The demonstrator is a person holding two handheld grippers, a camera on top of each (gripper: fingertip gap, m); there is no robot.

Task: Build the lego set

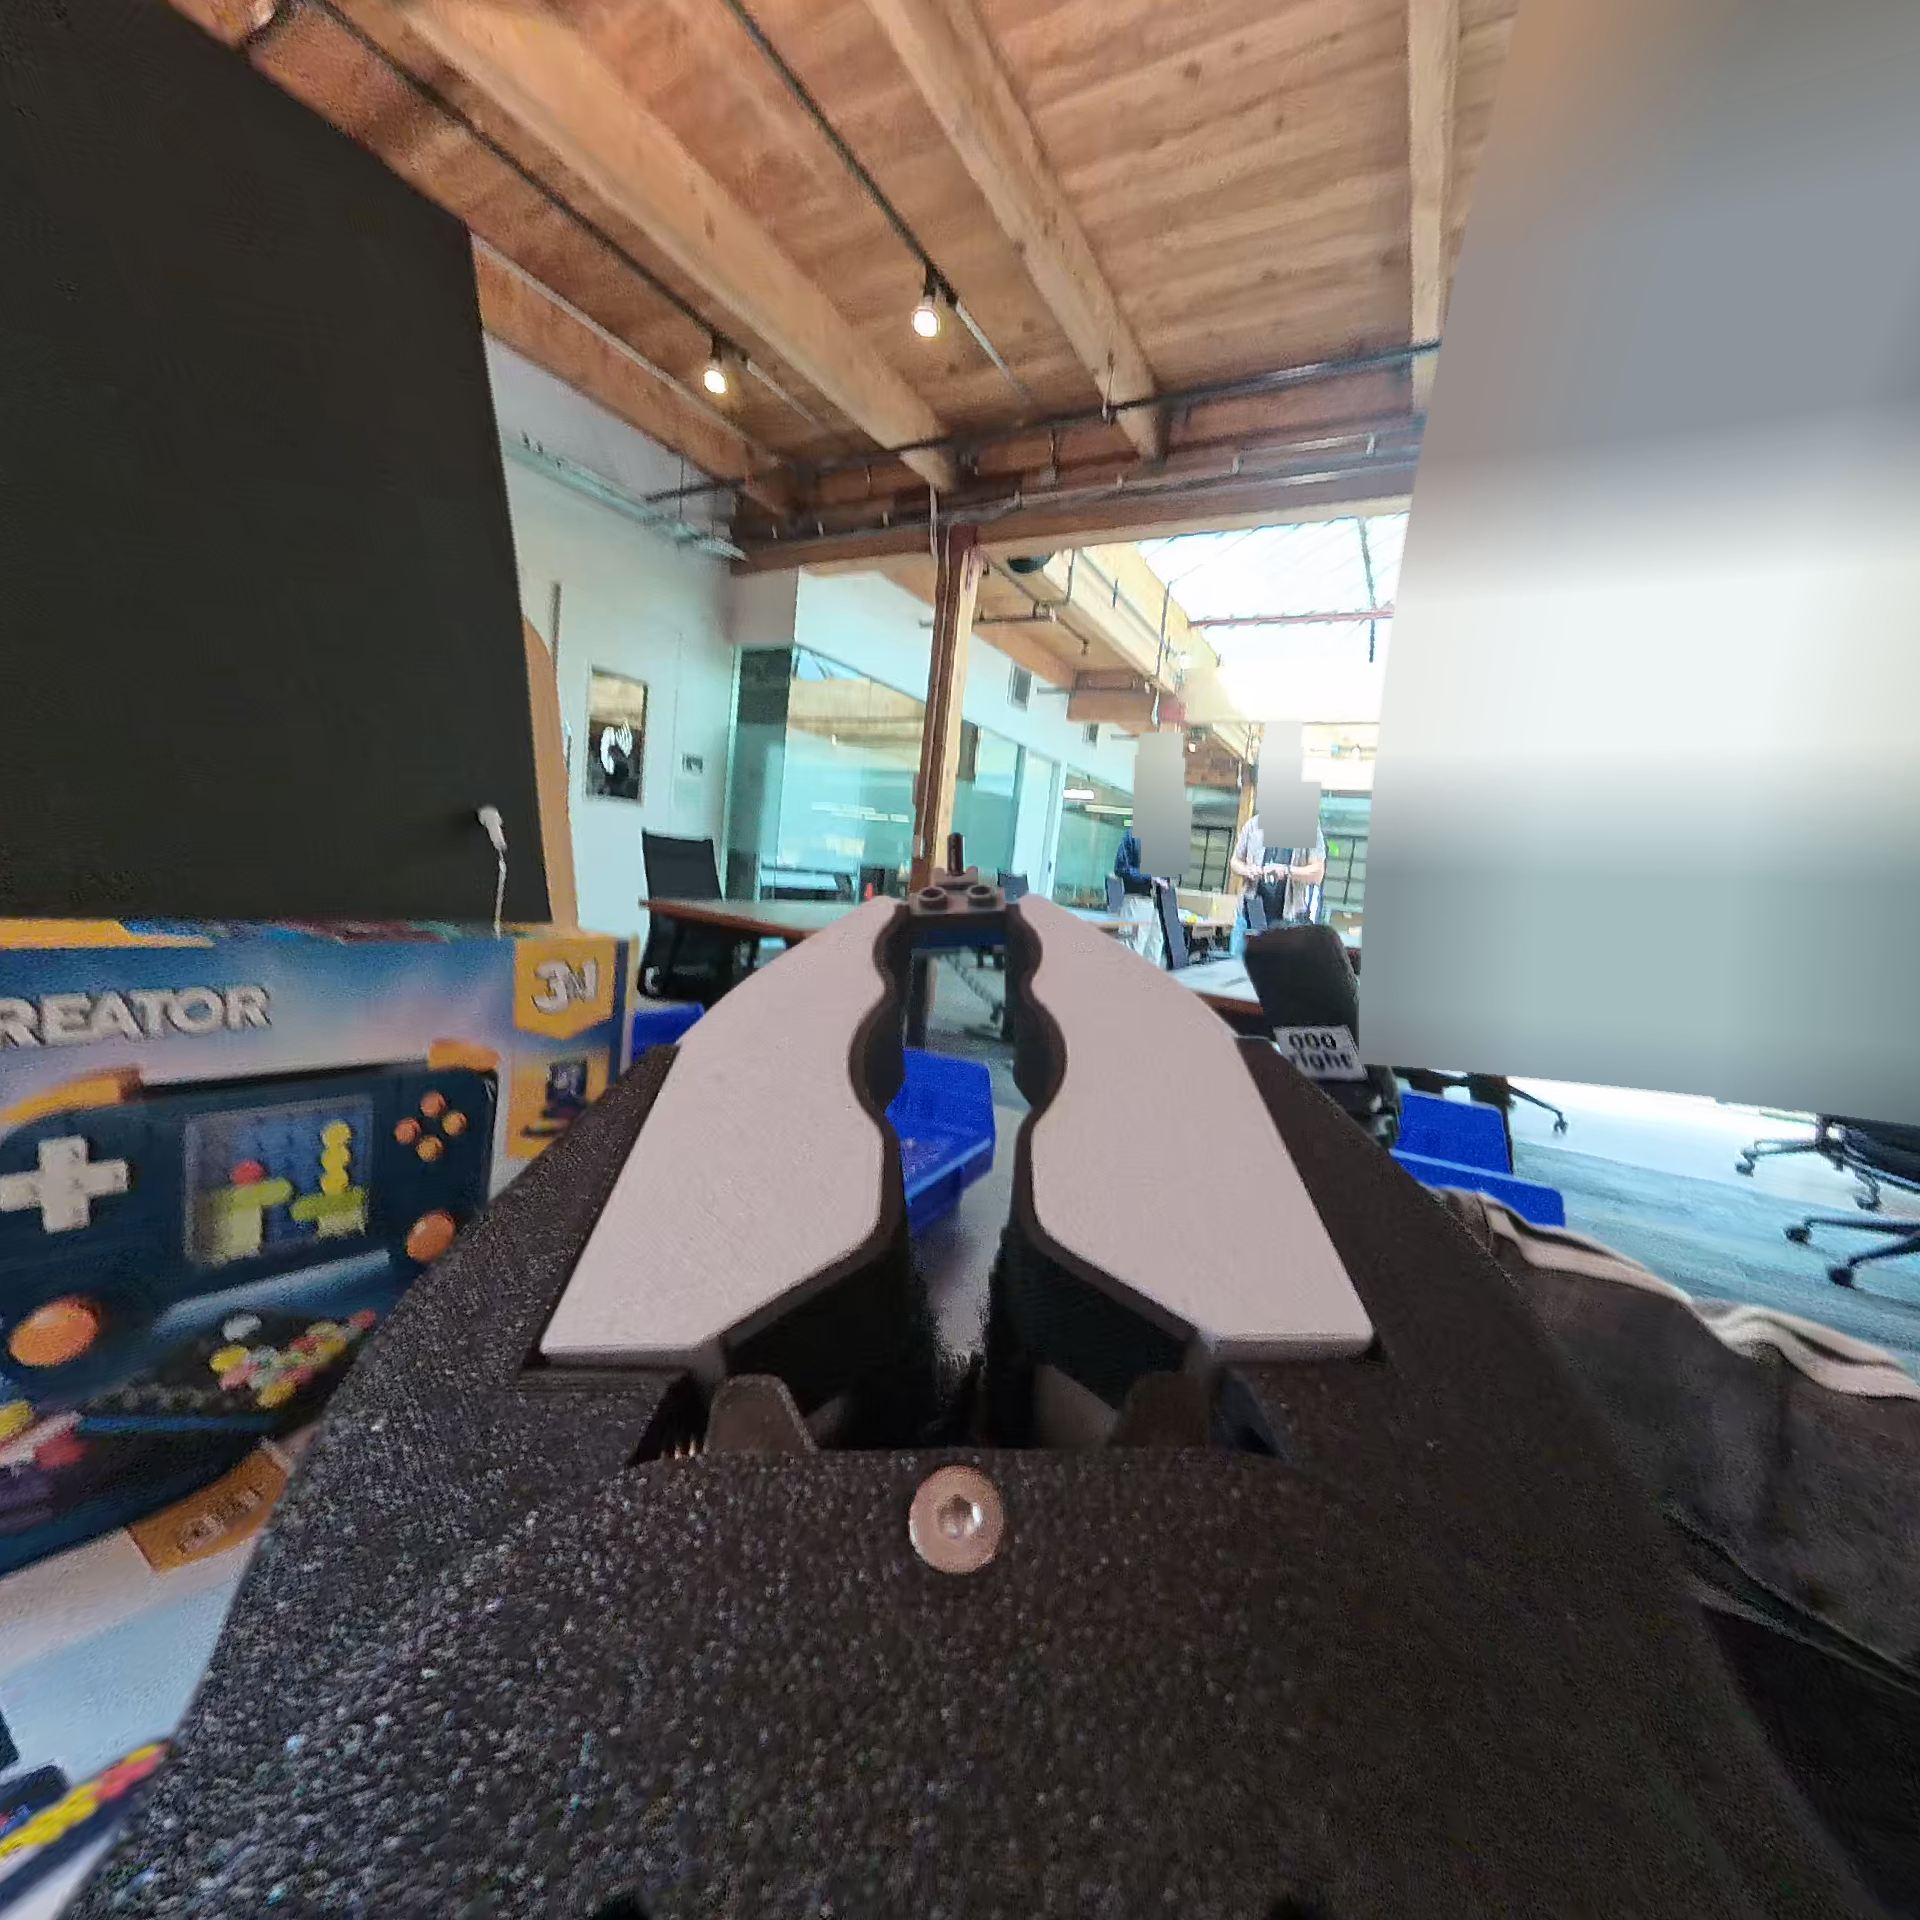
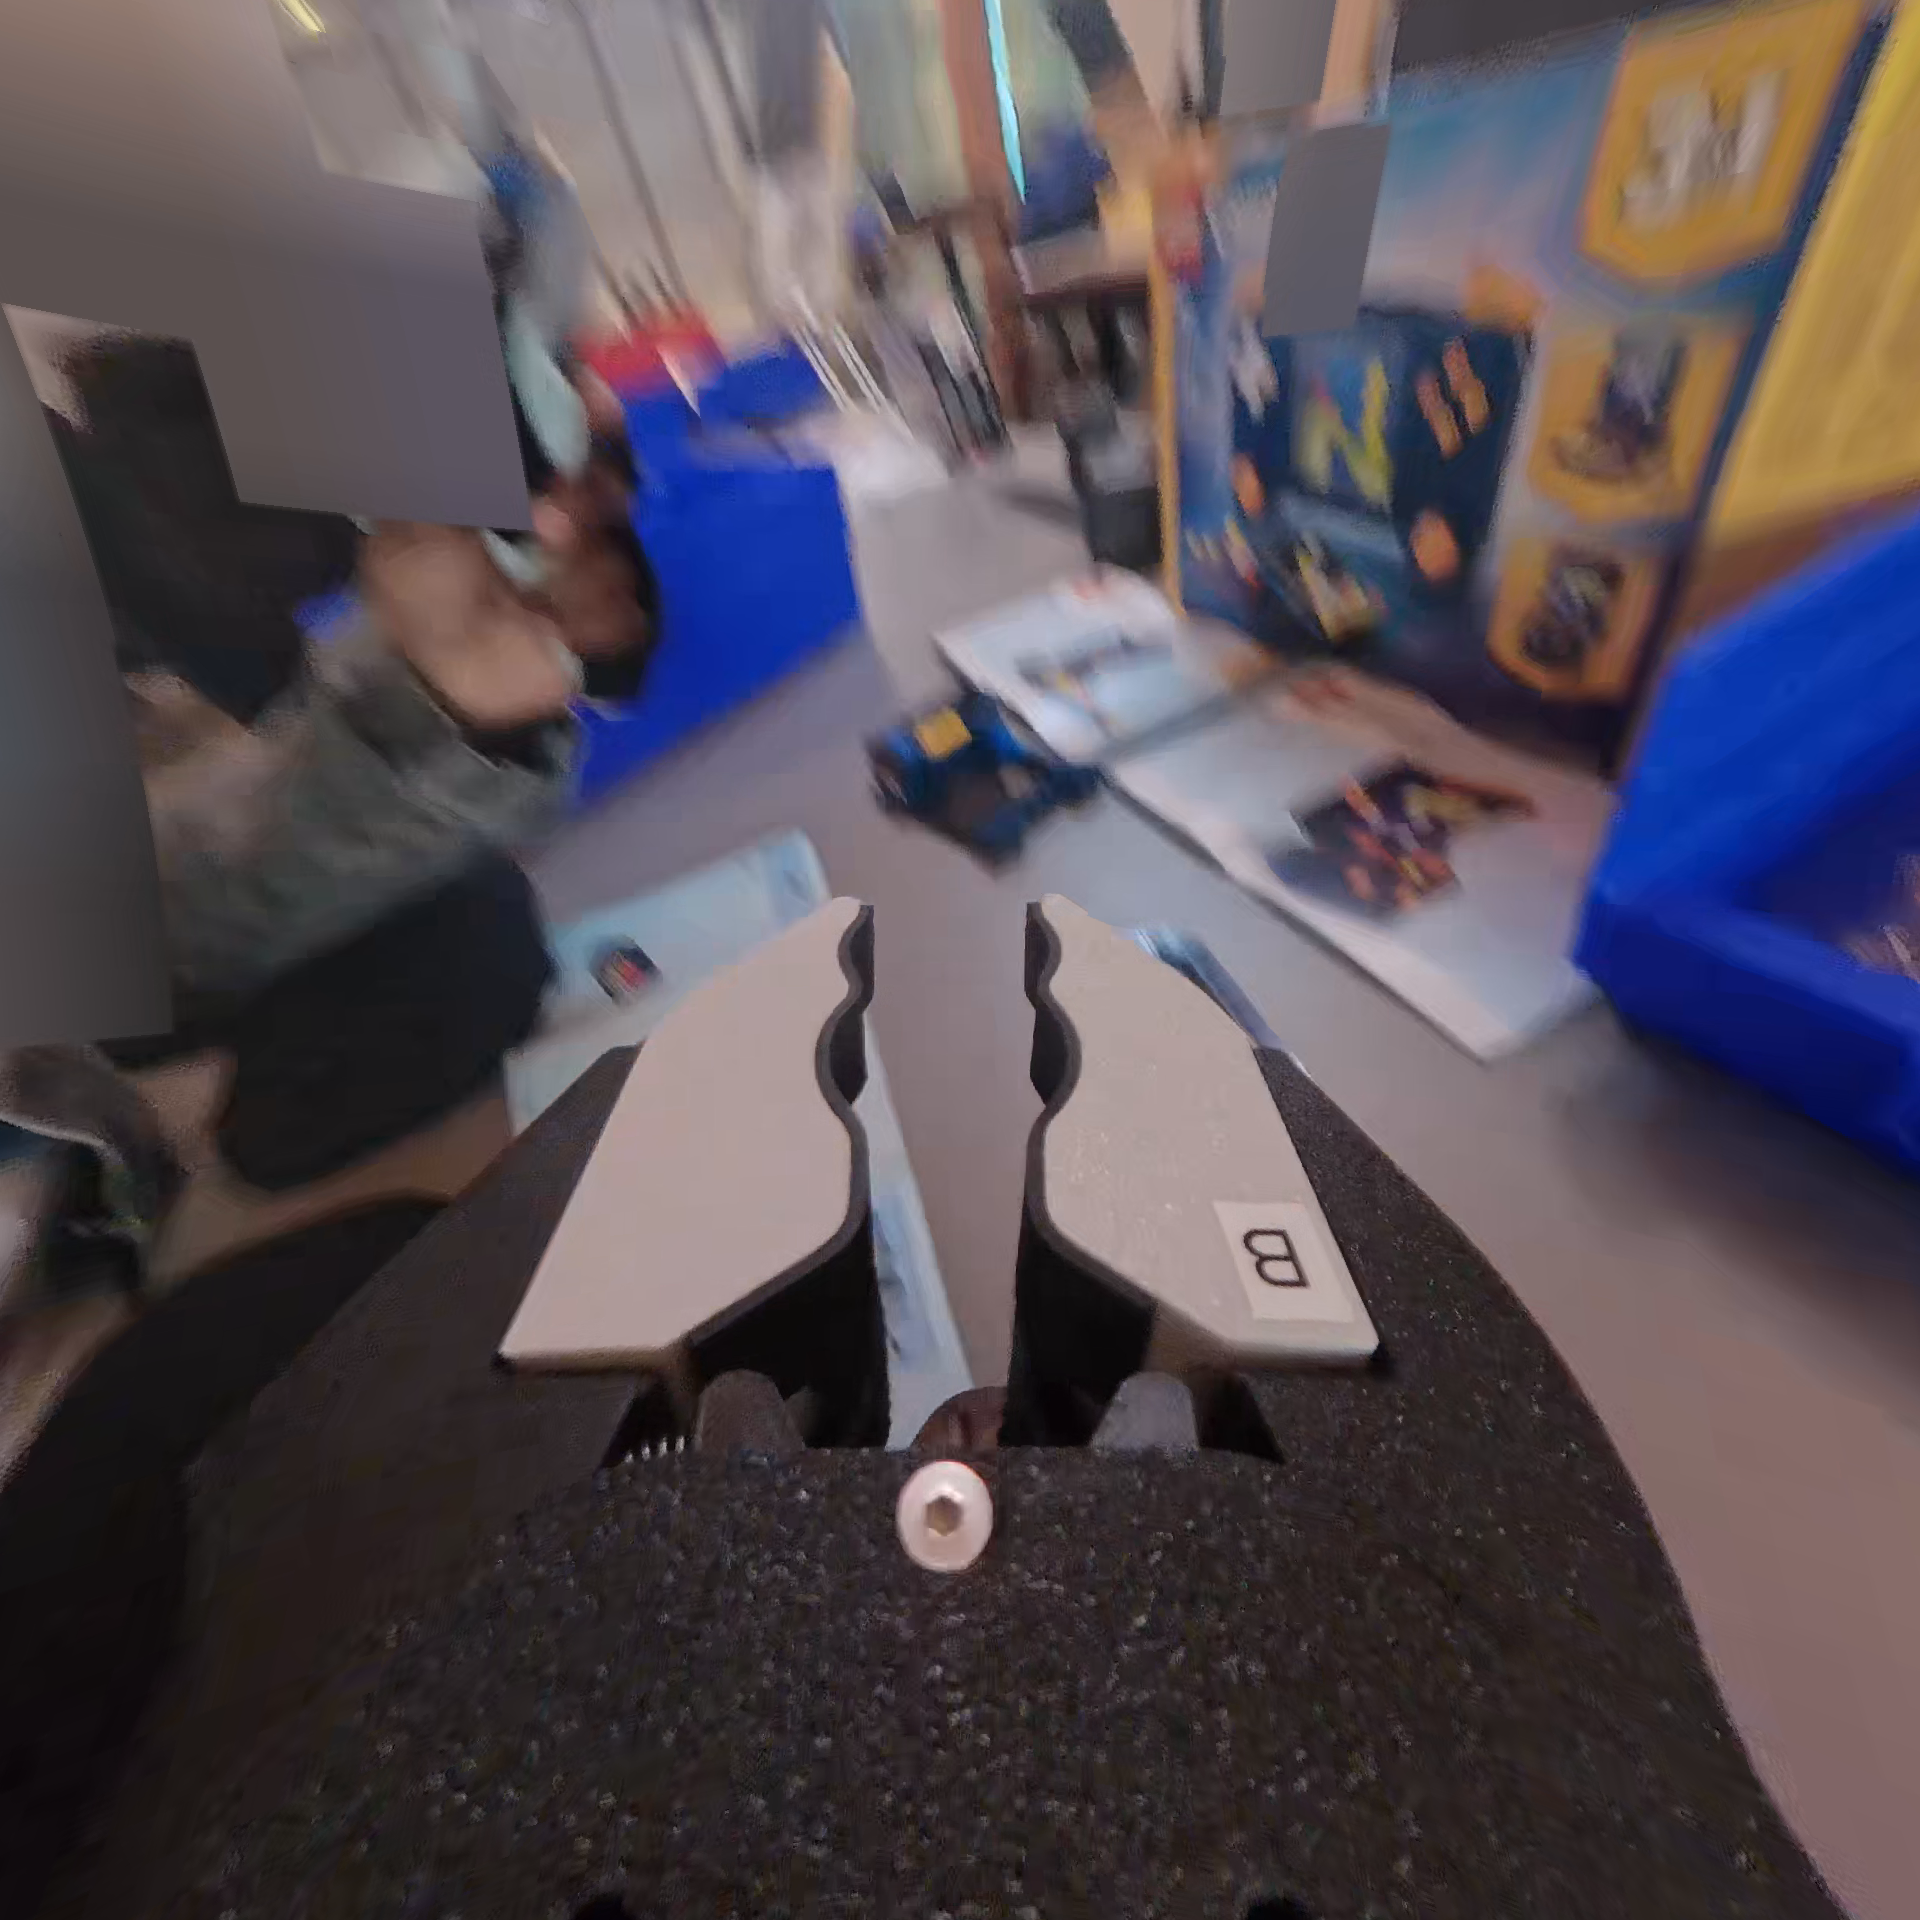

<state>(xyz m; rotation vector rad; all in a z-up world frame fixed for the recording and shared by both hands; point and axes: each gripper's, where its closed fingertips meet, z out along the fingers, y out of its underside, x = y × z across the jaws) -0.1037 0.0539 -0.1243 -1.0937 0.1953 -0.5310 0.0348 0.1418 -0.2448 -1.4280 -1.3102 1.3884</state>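
Dark studded brick (image 1: pixel 957 902) clamped at left jaws' tips, right jaws open over table (image 2: pixel 1351 1247)

Dark brown studded brick (image 1: pixel 958 902), blue bins (image 2: pixel 1766 914), grey table (image 2: pixel 1455 1299), blue-and-yellow box (image 1: pixel 260 1143).

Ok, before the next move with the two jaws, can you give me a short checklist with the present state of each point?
1. Left gripper holds a part: ok. A small dark studded brick piece sits between its fingertips, lifted off the table.
2. Both pads pressing on the piece: ok, it spans the gap at the tips.
3. Right gripper free: ok, jaws apart, only grey table between them.
4. Right view sharp enough to aim: not ok, heavily blurred.
5. Blue brick model ahead of the right gripper, apart from it: ok.
6. Which booklet page is open: cannot tell.
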